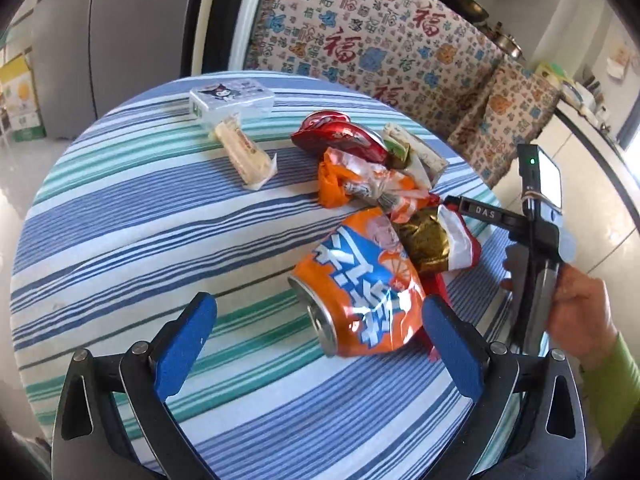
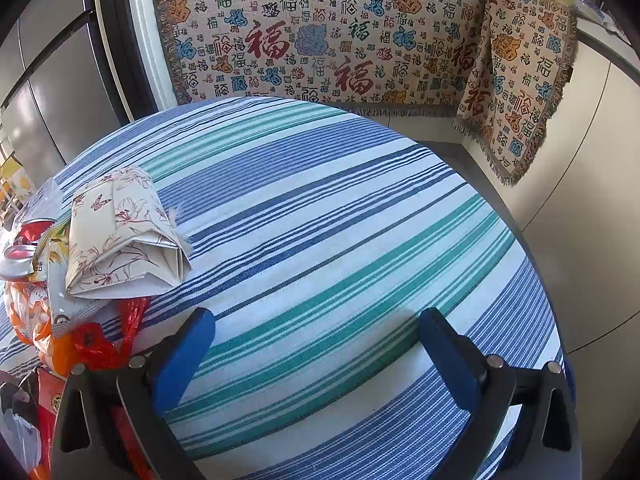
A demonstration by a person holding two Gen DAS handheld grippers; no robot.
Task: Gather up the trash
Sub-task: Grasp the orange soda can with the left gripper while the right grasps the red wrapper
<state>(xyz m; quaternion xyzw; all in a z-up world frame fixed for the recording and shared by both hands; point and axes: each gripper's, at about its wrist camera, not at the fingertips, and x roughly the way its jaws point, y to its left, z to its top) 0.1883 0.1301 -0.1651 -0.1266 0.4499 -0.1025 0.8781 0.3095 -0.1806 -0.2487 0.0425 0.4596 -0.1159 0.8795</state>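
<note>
A crushed orange can (image 1: 360, 288) lies on its side on the striped round table (image 1: 120, 220), between the blue pads of my open left gripper (image 1: 320, 340) and nearer the right pad. Behind it sits a heap of trash: a gold-brown wrapper (image 1: 424, 240), an orange-and-white wrapper (image 1: 368, 184) and a crushed red can (image 1: 340, 136). My right gripper (image 2: 318, 344) is open over bare tablecloth (image 2: 340, 200), with nothing between its fingers. Left of it lie a folded floral paper pack (image 2: 124, 232) and red plastic (image 2: 108, 340).
A wrapped snack (image 1: 244, 152) and a tissue pack (image 1: 232, 100) lie at the table's far side. A hand (image 1: 580, 300) in a green sleeve holds the other tool at the table's right edge. A patterned blanket (image 2: 320, 40) covers furniture behind; grey cabinets (image 1: 120, 20) stand at the left.
</note>
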